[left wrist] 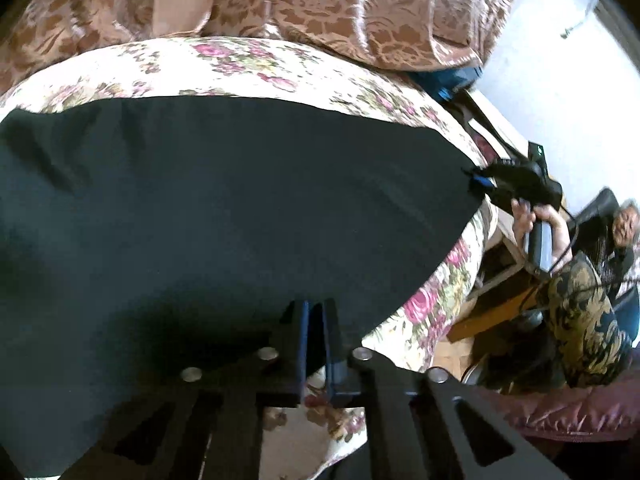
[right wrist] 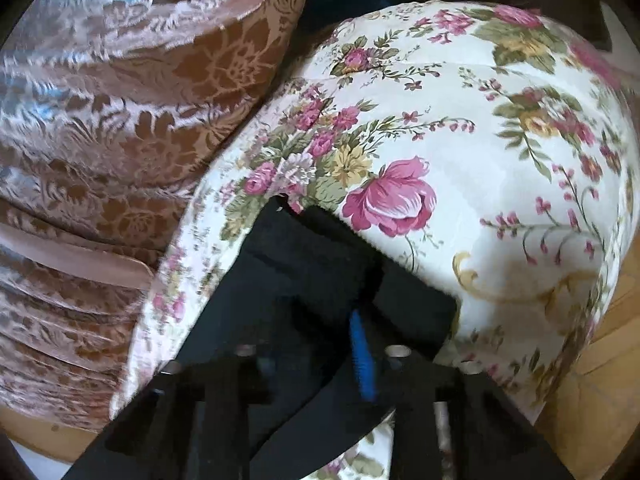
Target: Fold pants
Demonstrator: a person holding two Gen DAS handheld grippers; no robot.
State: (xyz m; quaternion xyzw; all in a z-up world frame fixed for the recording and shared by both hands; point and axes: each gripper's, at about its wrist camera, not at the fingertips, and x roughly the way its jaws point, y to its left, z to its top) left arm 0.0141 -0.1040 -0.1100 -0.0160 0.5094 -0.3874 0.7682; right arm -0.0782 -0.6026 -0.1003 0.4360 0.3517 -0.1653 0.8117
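Observation:
Black pants (left wrist: 224, 208) lie spread across a floral-covered cushion (left wrist: 248, 64). In the left wrist view my left gripper (left wrist: 315, 312) is shut on the near edge of the pants, its jaws almost together. My right gripper (left wrist: 480, 180) shows at the far right corner of the pants, pinching the cloth there, held by a hand. In the right wrist view the right gripper (right wrist: 344, 312) is shut on a bunched corner of the black pants (right wrist: 304, 256), with a blue finger pad (right wrist: 362, 360) showing, over the floral cushion (right wrist: 480, 140).
A brown damask sofa back (left wrist: 340, 4) rises behind the cushion; it also shows in the right wrist view (right wrist: 120, 120). A seated person (left wrist: 624, 228) is at the right. Wooden floor (right wrist: 600, 380) lies beyond the cushion's edge.

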